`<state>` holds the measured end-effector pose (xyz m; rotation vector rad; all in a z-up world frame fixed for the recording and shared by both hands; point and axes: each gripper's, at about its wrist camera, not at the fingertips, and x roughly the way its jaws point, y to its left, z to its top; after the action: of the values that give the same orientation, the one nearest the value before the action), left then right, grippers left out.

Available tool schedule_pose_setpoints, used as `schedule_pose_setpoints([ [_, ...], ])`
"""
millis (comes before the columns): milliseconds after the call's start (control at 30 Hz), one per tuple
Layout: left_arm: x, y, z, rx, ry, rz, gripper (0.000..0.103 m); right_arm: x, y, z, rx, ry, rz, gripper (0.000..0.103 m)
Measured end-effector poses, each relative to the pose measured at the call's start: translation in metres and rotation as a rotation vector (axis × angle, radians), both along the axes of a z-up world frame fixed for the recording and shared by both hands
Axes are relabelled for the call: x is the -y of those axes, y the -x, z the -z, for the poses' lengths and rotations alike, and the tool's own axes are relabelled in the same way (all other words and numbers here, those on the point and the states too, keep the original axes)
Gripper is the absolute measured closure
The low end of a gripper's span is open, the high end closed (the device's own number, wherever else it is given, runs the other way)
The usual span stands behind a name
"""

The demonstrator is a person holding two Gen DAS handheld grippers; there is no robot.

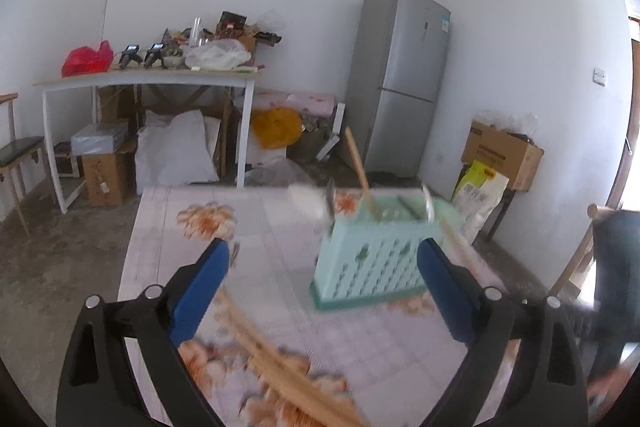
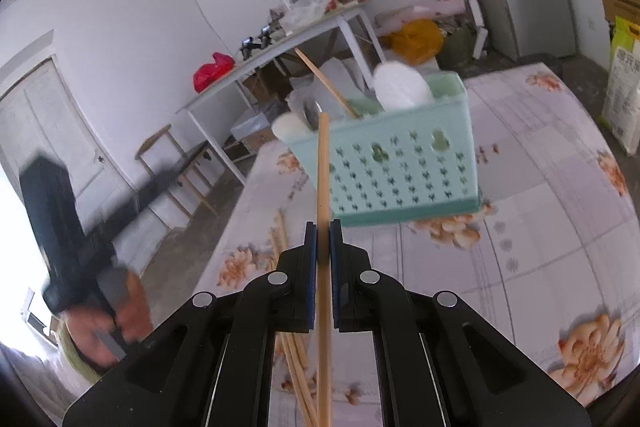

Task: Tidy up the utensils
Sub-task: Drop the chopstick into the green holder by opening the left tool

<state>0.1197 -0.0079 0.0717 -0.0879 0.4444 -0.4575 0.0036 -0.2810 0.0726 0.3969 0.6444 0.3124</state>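
A mint-green perforated utensil holder (image 1: 372, 259) (image 2: 400, 163) stands on the floral tablecloth (image 1: 272, 219) (image 2: 540, 227). A wooden chopstick (image 1: 360, 171), white spoons (image 2: 400, 87) and a metal utensil stick up out of it. My left gripper (image 1: 324, 259) is open wide, nothing between its blue pads; several loose wooden chopsticks (image 1: 272, 347) lie on the cloth below it. My right gripper (image 2: 323, 227) is shut on a single wooden chopstick (image 2: 322, 167), which points up toward the holder's left end. More loose chopsticks (image 2: 296, 355) lie under the right gripper.
Beyond the table's far edge are a cluttered white table (image 1: 148, 79), a silver fridge (image 1: 400, 79), cardboard boxes (image 1: 500, 151) and bags on the floor. A person's hand (image 2: 108, 323) holds the left gripper's handle at the left of the right wrist view. A chair (image 1: 20, 155) stands far left.
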Motion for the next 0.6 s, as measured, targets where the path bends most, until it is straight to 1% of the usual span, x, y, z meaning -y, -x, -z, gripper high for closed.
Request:
schedule_pose_setpoints([
  [167,-0.017,0.014,0.023,-0.043,-0.004,-0.026,0.008,0.004,-0.019,-0.030,0.072,0.008,-0.002,0.098],
  [300,-0.029,0.015,0.034,-0.075,0.011,-0.054,0.008,0.011,-0.040,-0.053,0.137,-0.018,-0.001,0.099],
  [367,-0.033,0.014,0.036,-0.084,0.016,-0.064,0.008,0.015,-0.057,-0.065,0.181,-0.030,0.004,0.099],
  [600,-0.042,0.007,0.041,-0.092,0.029,-0.083,0.008,0.022,-0.111,-0.095,0.280,-0.060,0.034,0.098],
])
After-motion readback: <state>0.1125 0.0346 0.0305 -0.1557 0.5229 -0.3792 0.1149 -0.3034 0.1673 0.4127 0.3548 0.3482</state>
